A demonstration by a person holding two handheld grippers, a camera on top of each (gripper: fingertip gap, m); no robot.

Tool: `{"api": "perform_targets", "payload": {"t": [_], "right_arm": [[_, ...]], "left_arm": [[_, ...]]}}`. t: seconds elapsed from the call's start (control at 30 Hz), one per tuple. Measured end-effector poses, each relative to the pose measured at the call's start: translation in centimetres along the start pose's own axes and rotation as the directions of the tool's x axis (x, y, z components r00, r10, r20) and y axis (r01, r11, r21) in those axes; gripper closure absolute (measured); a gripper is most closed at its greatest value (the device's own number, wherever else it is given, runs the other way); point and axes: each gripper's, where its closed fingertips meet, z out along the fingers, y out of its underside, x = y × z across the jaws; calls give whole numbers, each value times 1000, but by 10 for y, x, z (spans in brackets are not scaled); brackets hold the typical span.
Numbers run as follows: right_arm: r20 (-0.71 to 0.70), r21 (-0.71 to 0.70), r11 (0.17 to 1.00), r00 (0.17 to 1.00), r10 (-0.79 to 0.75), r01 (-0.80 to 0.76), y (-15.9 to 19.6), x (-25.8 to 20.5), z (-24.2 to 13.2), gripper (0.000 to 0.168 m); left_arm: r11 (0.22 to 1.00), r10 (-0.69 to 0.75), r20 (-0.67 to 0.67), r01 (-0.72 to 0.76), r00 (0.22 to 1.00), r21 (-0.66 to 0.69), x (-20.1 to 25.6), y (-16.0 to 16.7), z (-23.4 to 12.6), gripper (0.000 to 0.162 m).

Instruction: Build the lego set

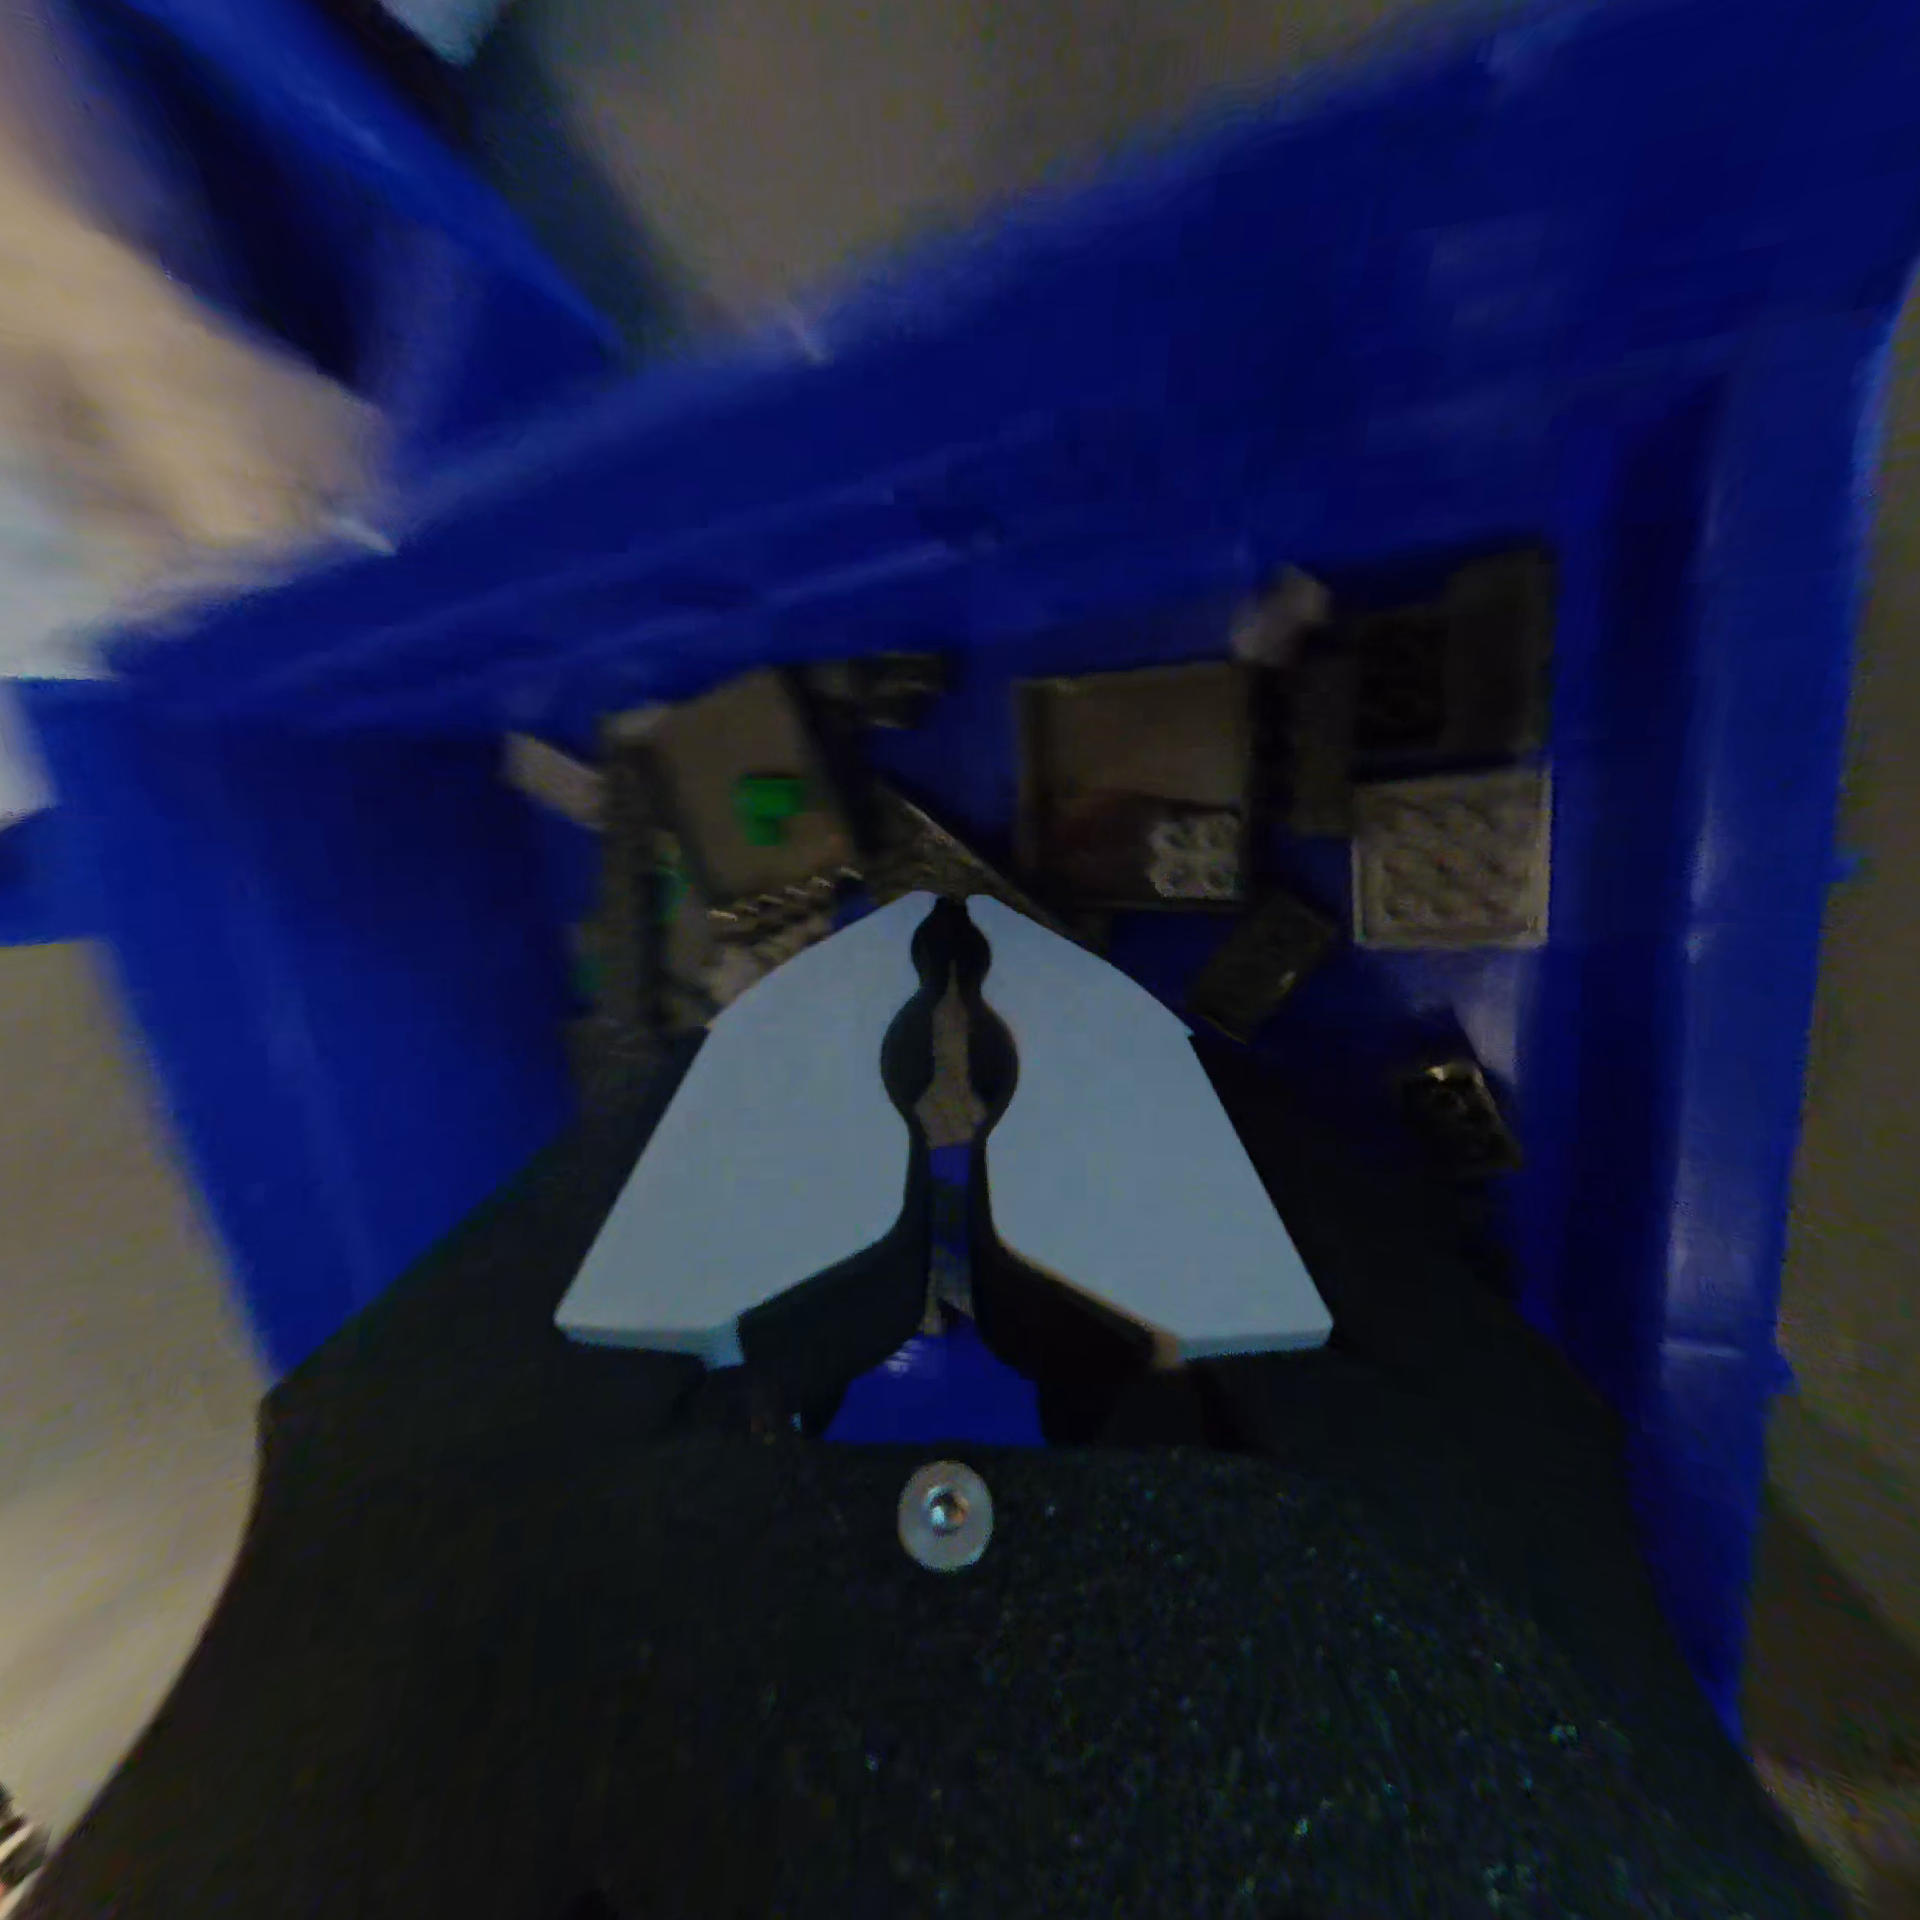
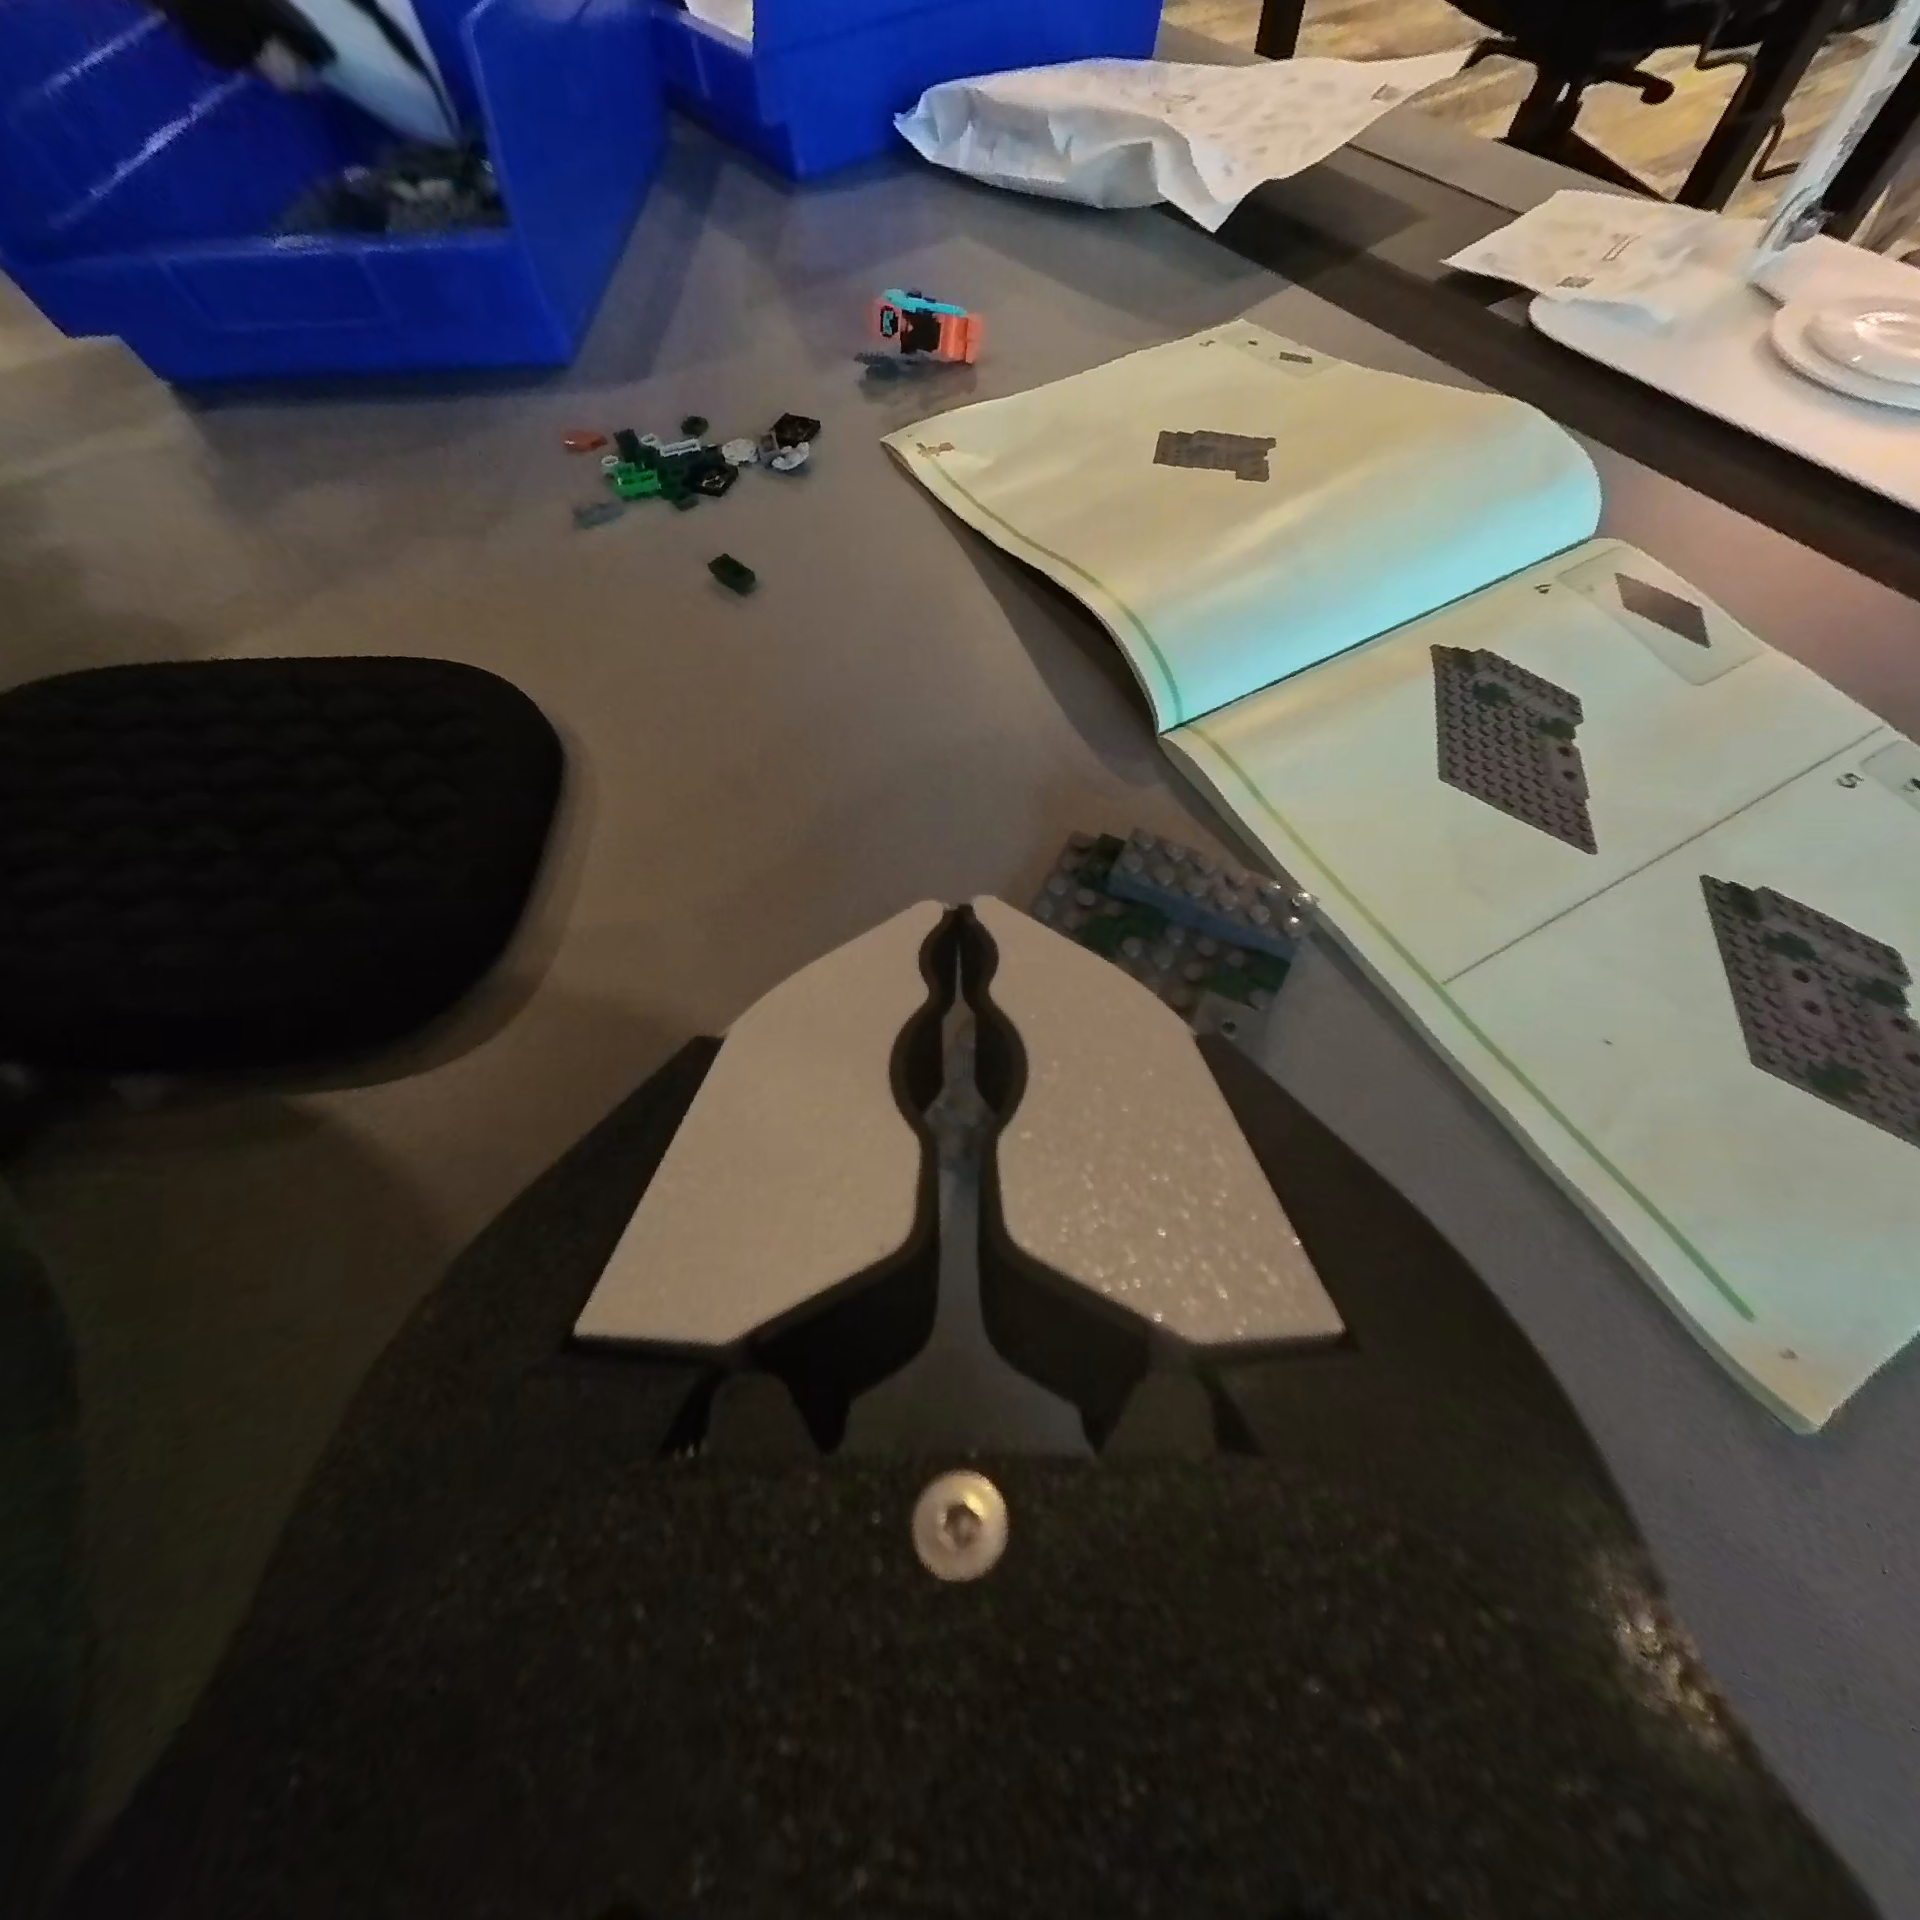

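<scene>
In the left wrist view my left gripper (image 1: 951, 909) is down inside a blue bin (image 1: 1714, 727), and its jaws are shut. The picture is blurred, so I cannot tell whether a piece is between the tips. Around the tips lie dark plates, a light grey studded plate (image 1: 1449, 857) and a piece with a green part (image 1: 769, 805). In the right wrist view my right gripper (image 2: 961, 912) is shut, low over the table at the left edge of the build (image 2: 1174, 914), a grey plate with green and blue pieces. The left gripper's fingers (image 2: 343, 62) show in the blue bin (image 2: 364, 281) at the far left.
An open instruction booklet (image 2: 1455, 727) lies right of the build. A heap of small loose pieces (image 2: 686, 462) and an orange-and-teal assembly (image 2: 920, 322) lie farther back. A black mesh pad (image 2: 239, 842) is at the left. Behind are a second blue bin (image 2: 883, 83), a white bag (image 2: 1143, 114) and plates (image 2: 1849, 332). Tip to tip, the grippers are about 50 cm apart. To reach the light grey studded plate (image 1: 1449, 857) in a straight line is about 9 cm for my left fingers, about 40 cm for my right.
</scene>
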Motion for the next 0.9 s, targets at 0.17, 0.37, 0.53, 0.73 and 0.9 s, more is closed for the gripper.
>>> {"api": "perform_targets", "payload": {"t": [0.17, 0.37, 0.53, 0.73, 0.9], "right_arm": [[10, 16, 1000, 1000, 5, -6, -1, -1, -1, 168], [26, 41, 999, 1000, 3, -4, -5, -3, -5, 168], [37, 69, 998, 999, 4, -7, -8, -3, -13, 168], [56, 108, 994, 998, 8, -14, -12, -6, -21, 168], [80, 133, 991, 997, 3, -14, -16, -11, -25, 168]], "left_arm": [[973, -31, 48, 19, 998, 232, 16, -54, -49, 156], [929, 19, -148, 37, 989, 367, 100, -110, -69, 151], [937, 107, -266, -8, 958, 349, 155, -131, -41, 145], [968, 129, -345, -43, 930, 247, 181, -139, -3, 144], [973, 182, -351, -116, 918, 199, 187, -142, 13, 145]]}}
